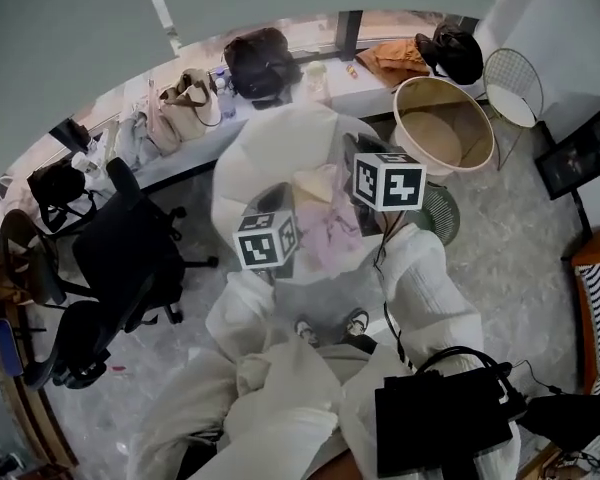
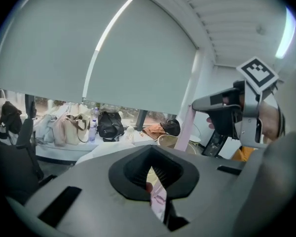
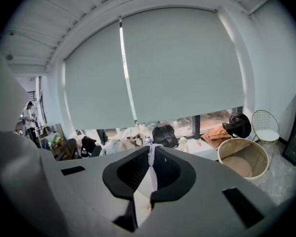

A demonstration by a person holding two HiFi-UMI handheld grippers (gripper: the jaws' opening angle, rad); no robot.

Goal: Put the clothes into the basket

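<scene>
2 claws (image 2: 152, 189) (image 3: 149, 181) pinch limp pink cloth (image 1: 325, 230)

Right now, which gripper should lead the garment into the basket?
Right. The right gripper has the basket close ahead, slightly to its right. In the head view, the left gripper sits farther from it. Both are shut on the garment.

The left gripper (image 1: 277, 206) and the right gripper (image 1: 357, 164) hold a pale pink garment (image 1: 326, 231) between them over a white heap (image 1: 260, 153). The round beige basket (image 1: 420, 136) stands just beside the right gripper.
</scene>
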